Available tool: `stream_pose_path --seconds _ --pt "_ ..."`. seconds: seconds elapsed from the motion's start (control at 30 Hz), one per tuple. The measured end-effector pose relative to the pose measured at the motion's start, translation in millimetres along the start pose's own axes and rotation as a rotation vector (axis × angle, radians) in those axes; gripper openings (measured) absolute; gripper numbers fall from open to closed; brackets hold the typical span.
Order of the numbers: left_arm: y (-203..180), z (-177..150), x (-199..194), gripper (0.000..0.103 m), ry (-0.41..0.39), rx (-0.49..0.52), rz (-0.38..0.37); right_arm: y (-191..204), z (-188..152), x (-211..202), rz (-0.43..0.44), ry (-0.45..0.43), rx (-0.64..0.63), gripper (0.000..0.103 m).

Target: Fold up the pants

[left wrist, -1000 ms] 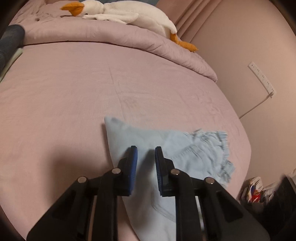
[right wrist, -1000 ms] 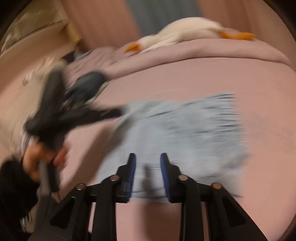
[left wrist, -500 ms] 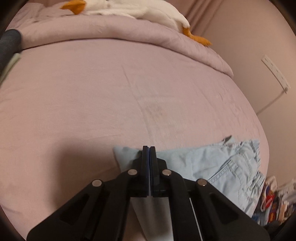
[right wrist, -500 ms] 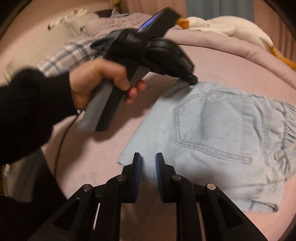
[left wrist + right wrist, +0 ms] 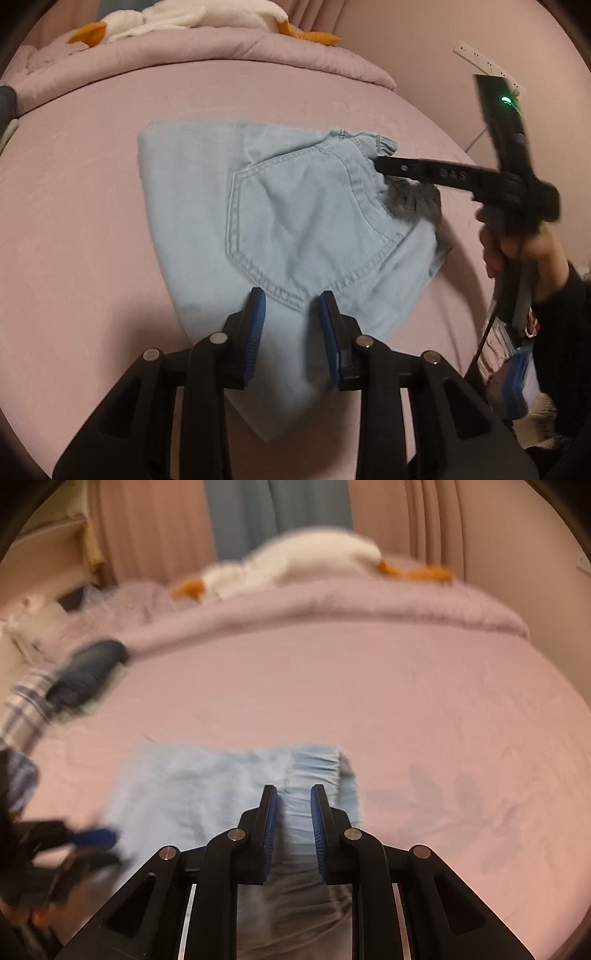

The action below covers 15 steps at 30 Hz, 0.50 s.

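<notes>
**One pair of denim pants folded on the bed, both grippers released**

Here we are over the pink bed (image 5: 92, 229), and one pair of light blue denim pants (image 5: 207, 192) lies folded flat in the middle of the sheet, back pocket (image 5: 310, 225) facing up, elastic waistband (image 5: 314, 771) bunched at one edge. The left gripper (image 5: 291, 314) hovers at the near edge of the pants, its two blue-padded fingers spread apart with nothing between them. Across the fabric, the right gripper (image 5: 380, 164) reaches in at the waistband; from its own camera its fingers stand parted over the gathered elastic, clasping nothing that can be seen. Raised lettering on that gripper's finger reads something like "DAS", though it is too faint to be sure. A green light (image 5: 505, 99) glows on its body. At the head of the bed, one white plush goose (image 5: 192, 18) with orange beak and feet lies on the rolled duvet (image 5: 221, 51).
</notes>
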<state>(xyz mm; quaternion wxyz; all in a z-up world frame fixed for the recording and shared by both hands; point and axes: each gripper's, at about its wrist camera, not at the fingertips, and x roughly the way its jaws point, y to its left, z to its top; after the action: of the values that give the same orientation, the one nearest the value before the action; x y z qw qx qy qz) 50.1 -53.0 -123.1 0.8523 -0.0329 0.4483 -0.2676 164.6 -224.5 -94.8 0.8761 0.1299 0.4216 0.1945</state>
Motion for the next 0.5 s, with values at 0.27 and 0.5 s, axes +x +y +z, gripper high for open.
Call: stream_pose_path --seconds 0.27,0.5 --pt "3.5 -18.3 -22.2 0.031 -0.004 -0.033 0.006 4.0 -7.8 -9.7 0.040 0.011 0.039 0.020" --pt "18.6 -19.8 -22.1 0.031 -0.014 -0.142 -0.021 46.9 -79.4 -27.8 -0.014 0.041 -0.250 0.020"
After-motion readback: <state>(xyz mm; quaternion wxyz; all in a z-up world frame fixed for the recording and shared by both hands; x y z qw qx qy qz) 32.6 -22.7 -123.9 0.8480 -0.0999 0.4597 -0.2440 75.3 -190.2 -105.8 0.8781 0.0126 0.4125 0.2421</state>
